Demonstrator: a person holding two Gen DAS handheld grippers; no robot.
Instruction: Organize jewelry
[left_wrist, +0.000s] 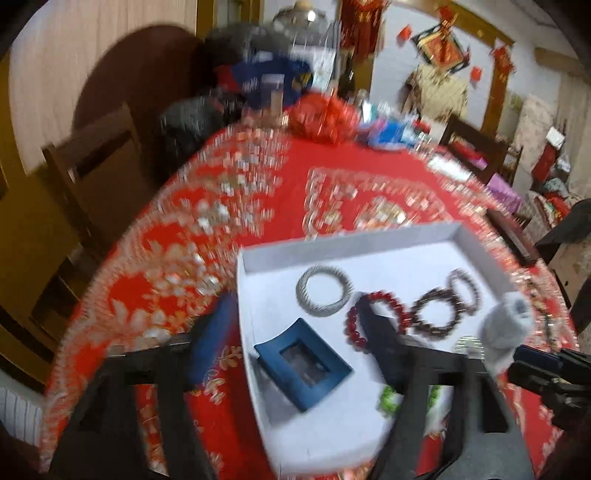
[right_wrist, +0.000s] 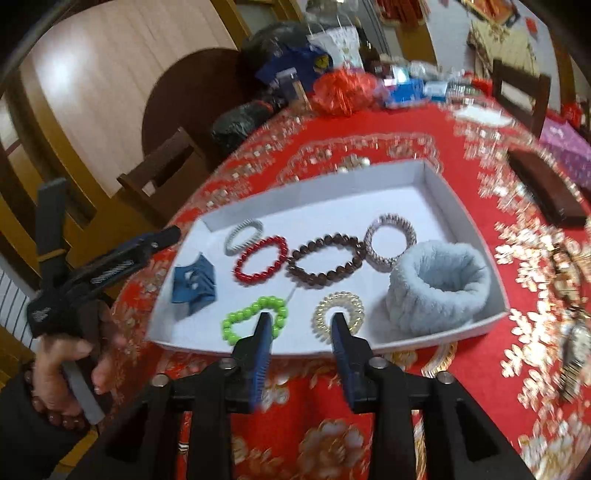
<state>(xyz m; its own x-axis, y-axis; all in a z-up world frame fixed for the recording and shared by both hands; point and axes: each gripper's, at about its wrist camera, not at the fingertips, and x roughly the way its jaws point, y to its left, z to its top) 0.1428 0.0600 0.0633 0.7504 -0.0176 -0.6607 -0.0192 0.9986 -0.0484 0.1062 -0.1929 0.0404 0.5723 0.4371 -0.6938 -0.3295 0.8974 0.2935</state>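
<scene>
Behind both empty, parted claws (left_wrist: 295, 332) (right_wrist: 301, 325), motion blur smears the white tray (right_wrist: 424, 177).

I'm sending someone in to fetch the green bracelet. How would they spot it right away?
On the red patterned tablecloth sits a shallow white tray. Look along the tray's near edge, left of the clear coil hair tie. The green bracelet is the only bright lime beaded loop; the other beaded ones are red or brown.

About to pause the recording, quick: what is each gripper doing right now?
Left gripper: open, holding nothing.
Right gripper: open, empty, above the white tray.
</scene>
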